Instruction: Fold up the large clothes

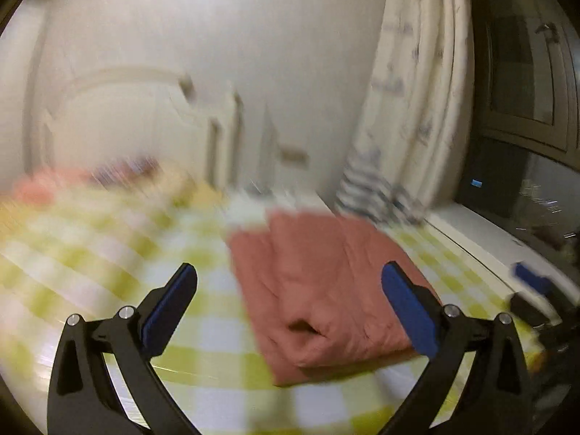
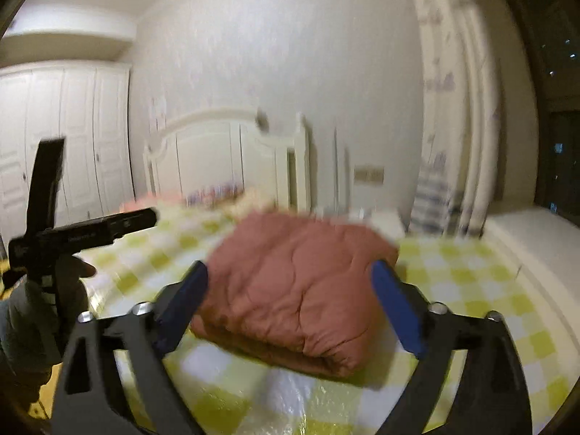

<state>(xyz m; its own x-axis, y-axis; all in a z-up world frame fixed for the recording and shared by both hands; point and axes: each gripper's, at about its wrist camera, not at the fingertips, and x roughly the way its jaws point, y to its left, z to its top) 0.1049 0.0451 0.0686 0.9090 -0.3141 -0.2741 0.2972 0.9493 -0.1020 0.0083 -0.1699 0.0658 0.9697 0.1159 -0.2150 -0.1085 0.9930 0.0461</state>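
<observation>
No text, label, brand, number or sign is legible in either view. The left gripper (image 2: 108, 230), seen left of the folded garment (image 2: 297, 290) in the right wrist view, carries a faint pale marking along its dark body, too blurred to read. A small bright blue patch (image 1: 476, 182) on the dark surface right of the curtain (image 1: 417, 108) in the left wrist view shows no readable characters.
</observation>
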